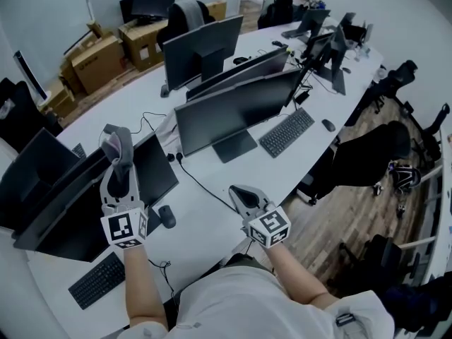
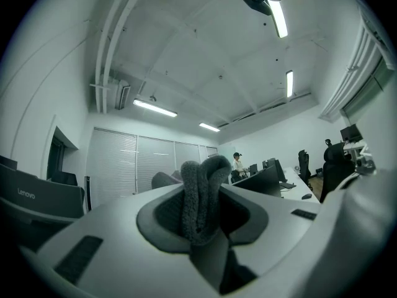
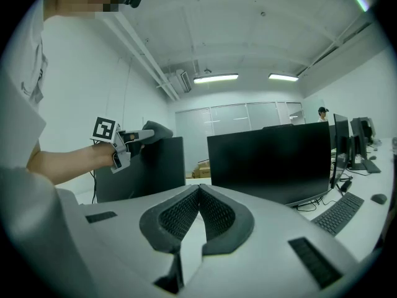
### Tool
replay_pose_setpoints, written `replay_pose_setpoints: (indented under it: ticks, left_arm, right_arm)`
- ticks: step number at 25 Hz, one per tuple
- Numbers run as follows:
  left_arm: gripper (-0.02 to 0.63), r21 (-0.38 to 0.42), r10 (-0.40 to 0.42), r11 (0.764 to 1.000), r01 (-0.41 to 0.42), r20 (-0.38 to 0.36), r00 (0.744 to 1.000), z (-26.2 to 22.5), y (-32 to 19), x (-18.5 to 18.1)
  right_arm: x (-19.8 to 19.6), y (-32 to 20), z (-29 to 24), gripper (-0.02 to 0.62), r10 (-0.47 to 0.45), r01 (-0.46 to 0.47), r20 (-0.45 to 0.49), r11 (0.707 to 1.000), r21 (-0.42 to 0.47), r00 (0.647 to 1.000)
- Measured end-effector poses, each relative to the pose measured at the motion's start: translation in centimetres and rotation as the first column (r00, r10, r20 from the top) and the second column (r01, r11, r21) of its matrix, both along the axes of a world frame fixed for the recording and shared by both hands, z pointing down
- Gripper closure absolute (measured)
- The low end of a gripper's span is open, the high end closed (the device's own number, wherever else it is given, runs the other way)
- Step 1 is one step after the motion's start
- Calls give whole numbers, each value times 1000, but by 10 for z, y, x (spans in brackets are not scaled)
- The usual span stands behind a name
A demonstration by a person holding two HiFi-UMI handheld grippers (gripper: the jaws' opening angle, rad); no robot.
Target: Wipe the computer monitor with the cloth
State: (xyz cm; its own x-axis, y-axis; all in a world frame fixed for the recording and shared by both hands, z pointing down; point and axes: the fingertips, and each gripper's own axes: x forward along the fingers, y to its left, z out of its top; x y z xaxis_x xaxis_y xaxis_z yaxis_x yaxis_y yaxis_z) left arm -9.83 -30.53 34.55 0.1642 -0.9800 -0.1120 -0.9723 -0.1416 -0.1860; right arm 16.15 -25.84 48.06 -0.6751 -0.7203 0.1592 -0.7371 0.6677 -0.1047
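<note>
– Desk point(image 1: 212, 210) first, since it is the biggest thing here: long, white, with rows of dark screens. Which screen is ours?

– I judge it to be the monitor point(image 1: 159, 169) nearest the person, on their left. A second monitor point(image 1: 236, 111) stands further along, well apart from both grippers.

– How does the near one lie?

– Upright. Its long axis runs along the desk, lower left to upper right in the head view, with the dark face turned toward the person.

– And the grippers?

– The left gripper point(image 1: 119, 162) is raised in front of that screen, up by its top edge. Whether it touches the glass I cannot tell. The right gripper point(image 1: 244, 198) hangs lower over the desk, nearer the person, with the screen off to its left. So the left one is plainly the nearer.

– Its jaws?

– Pinching the cloth point(image 1: 115, 145), grey and fleecy. The left gripper view shows it folded into a loop, its long axis standing straight out along the jaws toward the ceiling.

– The right one's?

– Pressed together on nothing.

– Then the coming move?

– Probably tipping the cloth forward onto the screen, then sweeping along the long axis.
</note>
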Motion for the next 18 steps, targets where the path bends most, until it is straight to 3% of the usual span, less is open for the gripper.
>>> replay_pose_setpoints:
  ticks: [18]
  left_arm:
    - [505,20,38,999,-37,-78,996,2,-57,76]
  right_arm:
    - [77,-19,10,586,61,-61,0,998,-12,998]
